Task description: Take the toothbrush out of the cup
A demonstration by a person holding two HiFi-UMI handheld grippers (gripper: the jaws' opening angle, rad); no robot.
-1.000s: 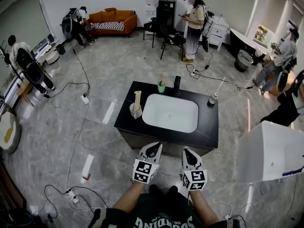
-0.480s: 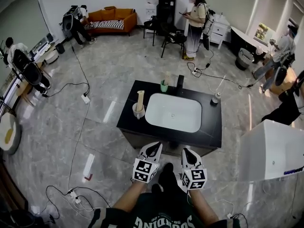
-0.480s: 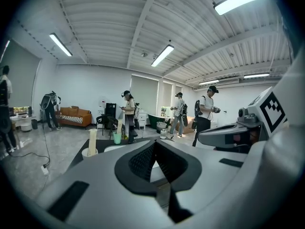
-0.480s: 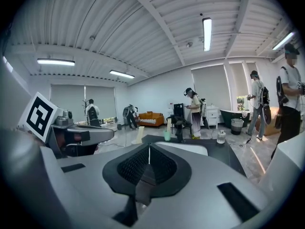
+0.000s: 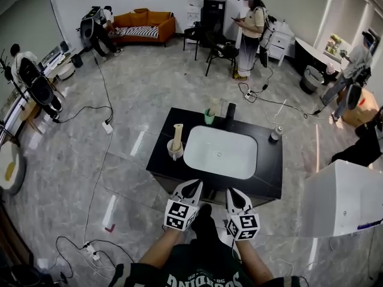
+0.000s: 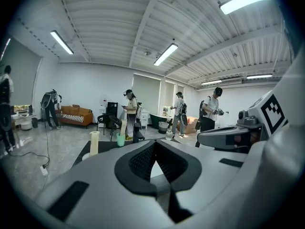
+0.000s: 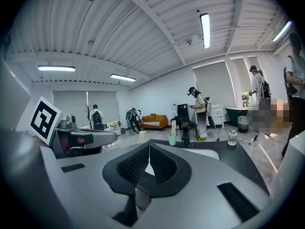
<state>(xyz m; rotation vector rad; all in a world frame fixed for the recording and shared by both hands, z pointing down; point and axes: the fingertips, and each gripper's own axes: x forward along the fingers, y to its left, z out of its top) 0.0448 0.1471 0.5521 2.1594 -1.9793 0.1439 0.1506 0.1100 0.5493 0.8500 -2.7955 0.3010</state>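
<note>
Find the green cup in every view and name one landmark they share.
Head view: cup at the counter's far edge, behind the basin.
Left gripper view: cup left of centre, above the jaws.
Right gripper view: cup right of centre, above the jaws.
Shared landmark: orange sofa by the far wall.

Contents of green cup (image 5: 209, 118), upper centre of head view, too small to tell. Forearms (image 5: 157, 256) cut off at bottom edge.
</note>
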